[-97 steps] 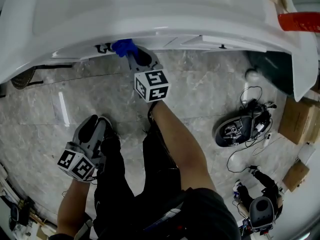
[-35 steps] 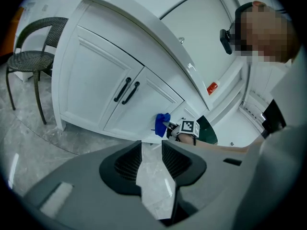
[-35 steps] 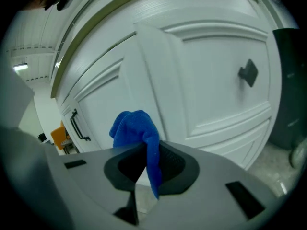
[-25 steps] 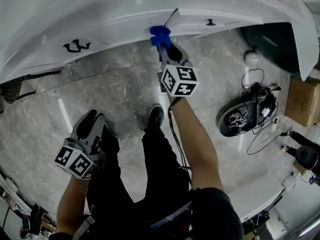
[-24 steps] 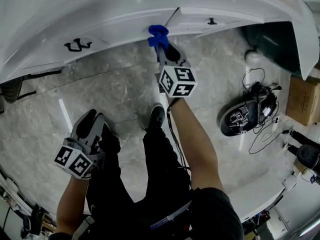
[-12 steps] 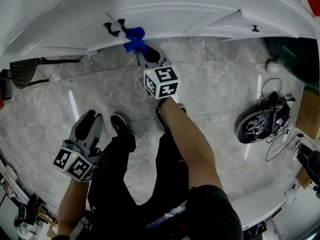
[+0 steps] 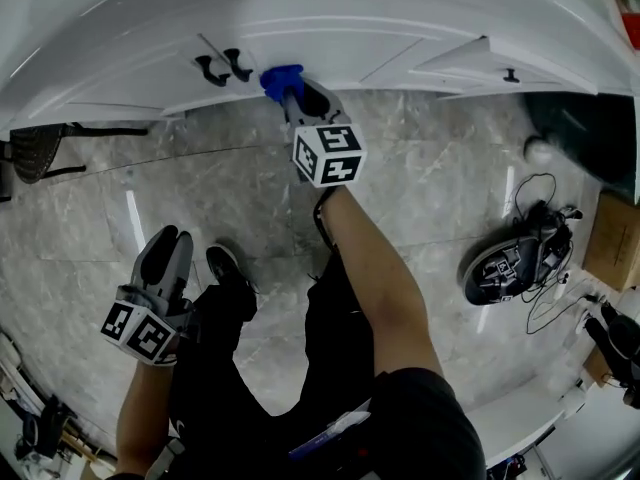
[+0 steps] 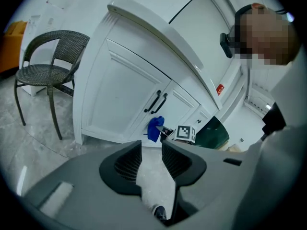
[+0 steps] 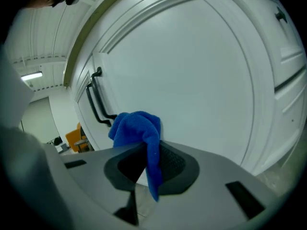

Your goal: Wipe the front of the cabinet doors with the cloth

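A blue cloth (image 7: 280, 78) is pinched in my right gripper (image 7: 290, 93), which is shut on it and presses it against the white cabinet door (image 7: 400, 28), just right of two black handles (image 7: 222, 66). In the right gripper view the cloth (image 9: 136, 126) bunches above the jaws and hangs down between them, touching the door panel (image 9: 192, 71) beside the handles (image 9: 96, 102). My left gripper (image 7: 170, 248) hangs low at my left side, slightly open and holding nothing. Its own view shows the cloth (image 8: 154, 128) and the handles (image 8: 156, 102) from afar.
A wicker chair (image 8: 48, 56) stands left of the cabinet. A dark device with tangled cables (image 7: 510, 258) lies on the marble floor at the right, with a cardboard box (image 7: 612, 238) beyond it. My legs and a shoe (image 7: 225, 263) are below the grippers.
My right gripper has slid the cloth leftward along the cabinet front, from a door seam to just beside the two black handles. The left gripper stays low at my side.
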`<act>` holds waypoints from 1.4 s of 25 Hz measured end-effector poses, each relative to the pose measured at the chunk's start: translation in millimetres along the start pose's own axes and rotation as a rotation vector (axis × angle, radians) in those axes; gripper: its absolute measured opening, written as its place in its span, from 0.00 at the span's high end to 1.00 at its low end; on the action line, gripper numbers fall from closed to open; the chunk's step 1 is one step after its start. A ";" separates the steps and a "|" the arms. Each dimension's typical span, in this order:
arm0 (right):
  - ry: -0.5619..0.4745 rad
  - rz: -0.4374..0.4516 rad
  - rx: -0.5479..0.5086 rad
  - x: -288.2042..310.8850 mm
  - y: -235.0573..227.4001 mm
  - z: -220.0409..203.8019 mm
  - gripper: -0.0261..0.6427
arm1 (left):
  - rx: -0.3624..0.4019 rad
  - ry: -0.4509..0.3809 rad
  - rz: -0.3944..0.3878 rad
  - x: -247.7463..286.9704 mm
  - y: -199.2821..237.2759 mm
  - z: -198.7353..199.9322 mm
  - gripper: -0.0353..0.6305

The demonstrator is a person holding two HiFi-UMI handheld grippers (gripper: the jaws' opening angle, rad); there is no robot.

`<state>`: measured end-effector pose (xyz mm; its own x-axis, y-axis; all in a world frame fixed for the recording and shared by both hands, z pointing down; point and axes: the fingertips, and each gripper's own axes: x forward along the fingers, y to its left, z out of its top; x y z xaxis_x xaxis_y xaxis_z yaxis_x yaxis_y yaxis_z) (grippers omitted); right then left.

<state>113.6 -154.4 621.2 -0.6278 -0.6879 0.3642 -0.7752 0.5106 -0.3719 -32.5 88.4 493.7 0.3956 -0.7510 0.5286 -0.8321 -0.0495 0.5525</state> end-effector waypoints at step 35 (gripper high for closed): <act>0.088 0.021 0.027 -3.8 28.5 -59.9 0.88 | 0.055 0.093 -0.080 13.6 -15.9 -9.6 0.75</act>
<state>89.7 -106.4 660.4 -0.6483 -0.6286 0.4295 -0.7606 0.5091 -0.4029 -10.2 85.2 498.3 0.4939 -0.6794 0.5427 -0.8152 -0.1446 0.5608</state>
